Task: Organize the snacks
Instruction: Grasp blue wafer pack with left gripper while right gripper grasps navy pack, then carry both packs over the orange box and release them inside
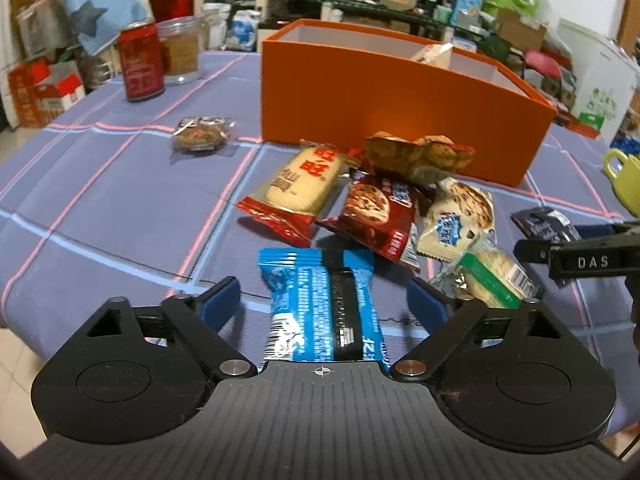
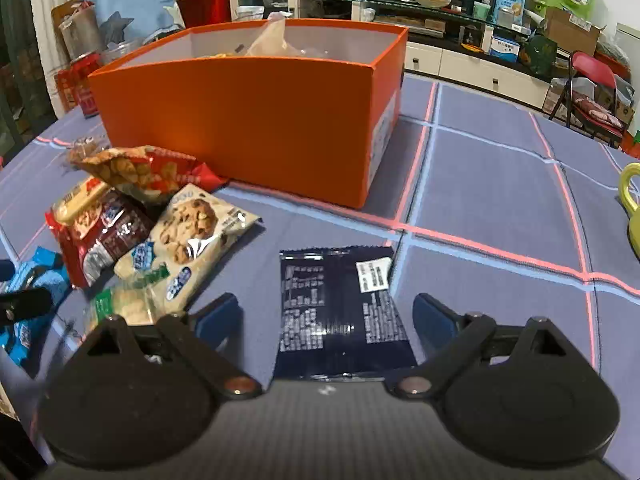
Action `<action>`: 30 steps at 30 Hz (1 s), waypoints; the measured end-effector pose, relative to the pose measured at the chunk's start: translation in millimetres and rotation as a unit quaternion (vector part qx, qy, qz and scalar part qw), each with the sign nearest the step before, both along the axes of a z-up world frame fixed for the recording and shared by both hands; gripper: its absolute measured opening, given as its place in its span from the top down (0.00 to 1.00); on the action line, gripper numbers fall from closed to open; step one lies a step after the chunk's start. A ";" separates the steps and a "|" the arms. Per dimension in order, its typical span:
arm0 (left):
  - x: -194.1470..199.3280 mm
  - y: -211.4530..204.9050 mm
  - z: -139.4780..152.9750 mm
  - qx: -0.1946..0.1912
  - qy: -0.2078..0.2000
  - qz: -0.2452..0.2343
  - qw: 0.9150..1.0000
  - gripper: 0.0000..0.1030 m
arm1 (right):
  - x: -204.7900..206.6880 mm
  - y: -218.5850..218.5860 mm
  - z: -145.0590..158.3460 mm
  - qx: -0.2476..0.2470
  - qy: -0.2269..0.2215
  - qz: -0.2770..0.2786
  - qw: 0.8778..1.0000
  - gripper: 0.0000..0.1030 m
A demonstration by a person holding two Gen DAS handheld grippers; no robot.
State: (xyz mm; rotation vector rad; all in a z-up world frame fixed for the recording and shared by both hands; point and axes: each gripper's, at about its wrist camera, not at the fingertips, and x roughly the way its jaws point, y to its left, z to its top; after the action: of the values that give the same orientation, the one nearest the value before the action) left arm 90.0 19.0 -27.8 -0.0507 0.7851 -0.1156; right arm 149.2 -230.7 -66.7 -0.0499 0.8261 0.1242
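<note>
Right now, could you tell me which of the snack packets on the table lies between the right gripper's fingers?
The dark navy packet, lying flat with its printed back up, apart from the pile; the right gripper straddles it, open.

Legible text: 1 item.
"DAS" in white letters on the black right gripper (image 1: pixel 520 250); snack packet print too blurred to read.
</note>
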 end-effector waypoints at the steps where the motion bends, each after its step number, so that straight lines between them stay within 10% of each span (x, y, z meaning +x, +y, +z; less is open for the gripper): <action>1: 0.7 -1.6 -1.5 0.001 0.003 -0.004 1.000 0.38 | 0.2 0.1 0.1 0.000 0.001 -0.001 1.000 0.09; 7: 2.2 -6.3 -7.8 0.011 0.005 -0.004 1.000 0.46 | -0.6 -0.8 2.5 0.002 0.006 -0.005 1.000 0.20; 10: 1.6 -5.5 -5.0 0.015 0.001 -0.005 1.000 0.76 | -2.3 -4.1 9.9 0.012 0.010 -0.007 1.000 0.48; 30: 9.5 0.9 41.7 0.030 -0.052 -0.030 0.998 0.86 | -31.3 22.8 52.4 -0.026 -0.069 -0.001 0.997 0.51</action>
State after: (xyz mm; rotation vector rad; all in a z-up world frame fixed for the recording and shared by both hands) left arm 99.5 19.9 13.9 0.0360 0.6850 -0.1499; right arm 117.9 -207.9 -14.3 -0.1062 0.6912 0.0963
